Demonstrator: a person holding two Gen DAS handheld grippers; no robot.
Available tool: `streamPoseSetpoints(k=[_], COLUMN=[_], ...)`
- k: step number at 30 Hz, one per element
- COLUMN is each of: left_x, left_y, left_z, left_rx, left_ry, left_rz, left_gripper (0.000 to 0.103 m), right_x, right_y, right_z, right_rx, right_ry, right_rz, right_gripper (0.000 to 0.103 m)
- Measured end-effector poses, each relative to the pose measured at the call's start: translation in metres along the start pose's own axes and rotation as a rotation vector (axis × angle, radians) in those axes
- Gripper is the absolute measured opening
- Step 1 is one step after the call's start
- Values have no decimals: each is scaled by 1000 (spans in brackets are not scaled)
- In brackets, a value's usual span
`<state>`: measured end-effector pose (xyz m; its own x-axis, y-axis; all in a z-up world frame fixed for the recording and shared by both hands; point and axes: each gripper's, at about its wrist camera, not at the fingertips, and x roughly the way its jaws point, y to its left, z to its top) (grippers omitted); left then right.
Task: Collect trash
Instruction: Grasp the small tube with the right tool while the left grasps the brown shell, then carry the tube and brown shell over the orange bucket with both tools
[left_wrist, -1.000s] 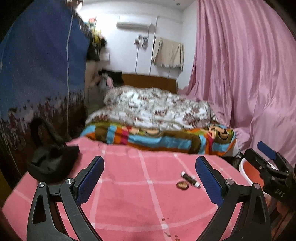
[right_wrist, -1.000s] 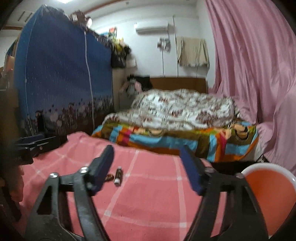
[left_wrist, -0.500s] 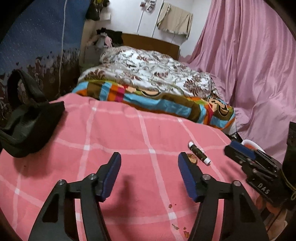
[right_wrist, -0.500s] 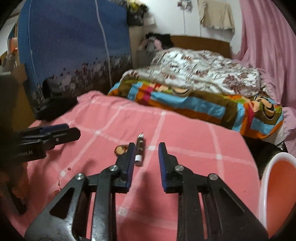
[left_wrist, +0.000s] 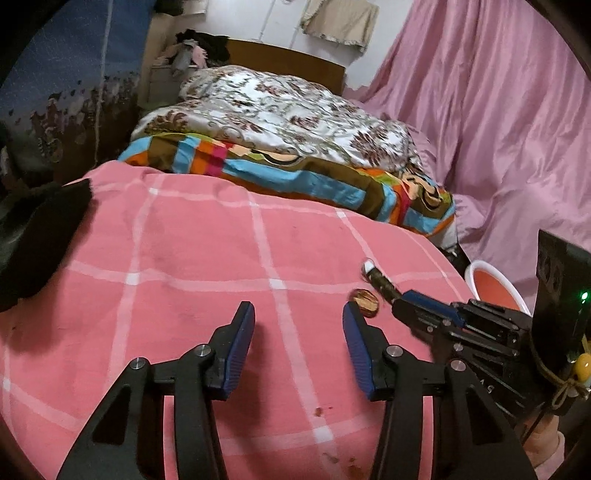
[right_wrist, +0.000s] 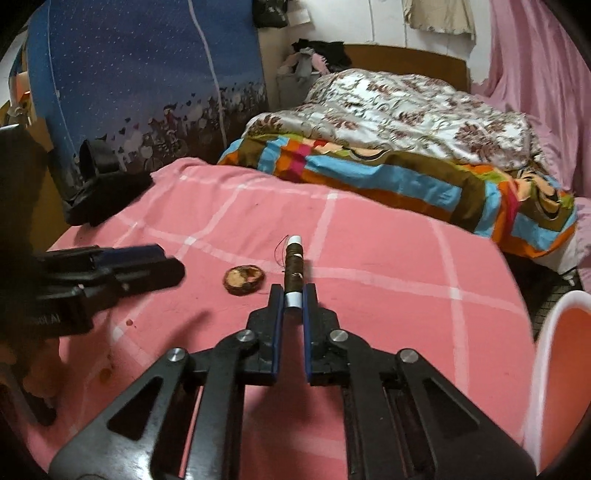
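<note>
A brown thread spool with white ends (right_wrist: 293, 264) lies on the pink checked cloth (right_wrist: 369, 295). My right gripper (right_wrist: 293, 295) is shut on the spool's near end. The spool (left_wrist: 378, 278) and the right gripper (left_wrist: 424, 314) also show in the left wrist view. A round brown scrap (right_wrist: 243, 278) lies just left of the spool; it shows in the left wrist view (left_wrist: 365, 301) too. My left gripper (left_wrist: 299, 317) is open and empty, low over the cloth, left of the scrap.
An orange bin with a white rim (right_wrist: 561, 369) stands at the right edge of the table. A black bag (right_wrist: 103, 192) lies at the far left. A bed with a striped blanket (right_wrist: 406, 177) is behind. A pink curtain (left_wrist: 498, 129) hangs at right.
Both grippers have dropped toward the cloth. My right gripper has moved onto the spool and closed on its near end. My left gripper has narrowed but stays open.
</note>
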<state>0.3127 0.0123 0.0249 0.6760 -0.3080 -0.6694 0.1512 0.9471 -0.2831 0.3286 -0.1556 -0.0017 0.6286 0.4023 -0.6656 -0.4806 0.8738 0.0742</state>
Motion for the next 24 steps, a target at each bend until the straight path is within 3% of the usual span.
streamPoseSetpoints(k=[3, 11, 13, 14, 24], left_x=[12, 40, 50, 53, 46], left_y=[-10, -38, -44, -46, -52], left_z=[1, 10, 10, 10, 3], left_rx=[31, 96, 110, 120, 116], left_ry=[47, 108, 134, 145, 106], left_rz=[-70, -65, -41, -27, -30], left_gripper=[39, 36, 23, 21, 20], right_x=[-11, -27, -31, -33, -62], right_y=[-9, -32, -36, -37, -41], right_z=[-3, -11, -11, -11, -18], right_rx=[22, 76, 84, 84, 75], right_ry=[-23, -41, -48, -50, -158], right_rz=[-8, -33, -32, -31, -101], right_gripper=[17, 17, 17, 17, 17])
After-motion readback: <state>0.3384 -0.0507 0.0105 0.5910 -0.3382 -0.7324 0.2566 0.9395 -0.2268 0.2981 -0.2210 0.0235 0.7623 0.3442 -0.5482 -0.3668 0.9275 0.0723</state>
